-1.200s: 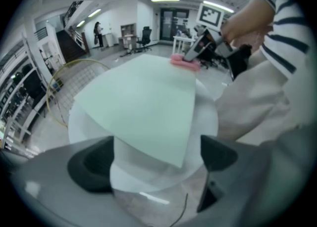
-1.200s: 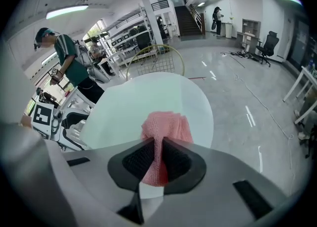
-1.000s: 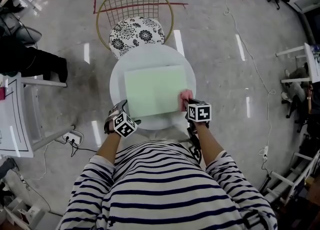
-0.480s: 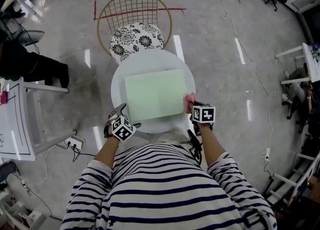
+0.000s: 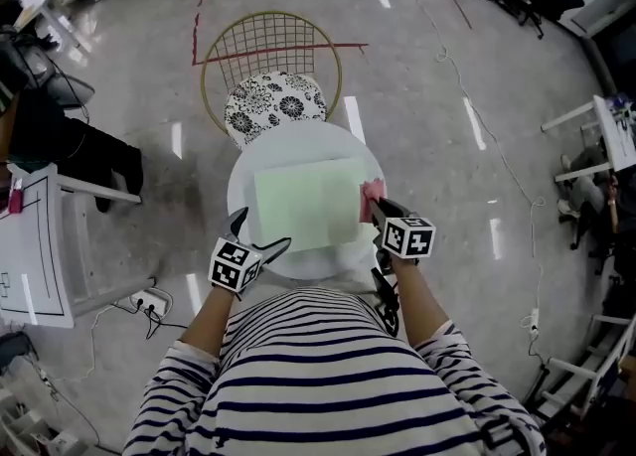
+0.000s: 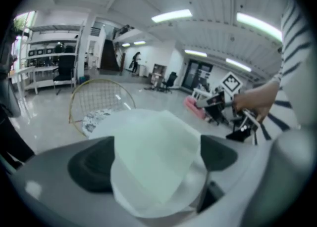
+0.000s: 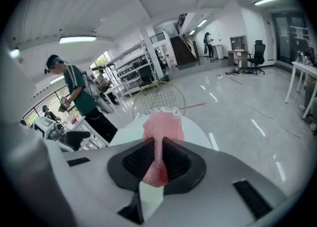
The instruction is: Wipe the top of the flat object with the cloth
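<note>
Since a second ago your right gripper point(image 5: 378, 208) has carried the pink cloth point(image 5: 374, 190) off the near-right part of the green sheet point(image 5: 306, 204) and a little farther from you, so it now sits at the sheet's right edge; your left gripper point(image 5: 263, 228) has stayed by the table's near-left rim. The right claw is clamped narrow on the cloth: in the right gripper view the pink mesh runs between the two dark pads and bunches up beyond their tips. From the head view the cloth lies against the right margin of the sheet, but you cannot tell from these pictures whether it presses on the sheet or on the bare tabletop just beside it. The sheet itself lies flat on the round white table point(image 5: 298, 142), covering most of its middle, with a band of white showing all round. Your left claw is spread wide and holds nothing; in the left gripper view its pads point(image 6: 91, 164) stand well apart, and the sheet and the table's near edge show between them. Your right hand with its gripper appears at the right of that same view. Beyond the table, on its far side, stands a wire-backed chair point(image 5: 270, 42) with a floral cushion point(image 5: 273, 101) touching the table's far rim in the picture. In the right gripper view a person in a green top point(image 7: 79, 92) stands well apart at the left.
</note>
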Action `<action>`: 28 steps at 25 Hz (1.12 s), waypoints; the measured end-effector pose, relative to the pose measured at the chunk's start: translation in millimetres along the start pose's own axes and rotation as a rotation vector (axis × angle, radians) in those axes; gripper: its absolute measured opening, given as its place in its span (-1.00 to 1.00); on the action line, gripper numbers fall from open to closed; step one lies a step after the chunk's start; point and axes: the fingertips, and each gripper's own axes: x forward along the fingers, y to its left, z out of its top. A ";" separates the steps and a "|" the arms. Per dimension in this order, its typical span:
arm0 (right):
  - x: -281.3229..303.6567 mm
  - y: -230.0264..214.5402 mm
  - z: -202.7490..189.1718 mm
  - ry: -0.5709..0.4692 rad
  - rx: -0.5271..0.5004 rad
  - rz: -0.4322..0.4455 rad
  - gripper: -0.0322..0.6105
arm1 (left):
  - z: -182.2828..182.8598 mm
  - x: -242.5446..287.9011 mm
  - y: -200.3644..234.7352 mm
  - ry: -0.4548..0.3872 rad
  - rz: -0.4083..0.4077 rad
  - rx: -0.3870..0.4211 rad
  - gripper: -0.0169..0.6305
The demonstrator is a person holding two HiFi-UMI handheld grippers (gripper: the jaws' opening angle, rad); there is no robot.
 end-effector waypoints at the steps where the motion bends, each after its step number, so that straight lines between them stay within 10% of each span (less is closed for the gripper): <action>1: -1.4 13.7 10.5 -0.030 -0.008 0.035 -0.76 | 13.5 -3.6 -1.8 -0.048 -0.013 -0.019 0.68; 10: -43.2 147.4 70.1 -0.238 -0.231 0.330 -0.76 | 125.0 -64.4 -53.3 -0.475 -0.264 -0.068 0.64; 28: -109.8 257.7 95.6 -0.507 -0.458 0.496 -0.76 | 168.1 -127.1 -84.0 -0.621 -0.340 0.140 -0.81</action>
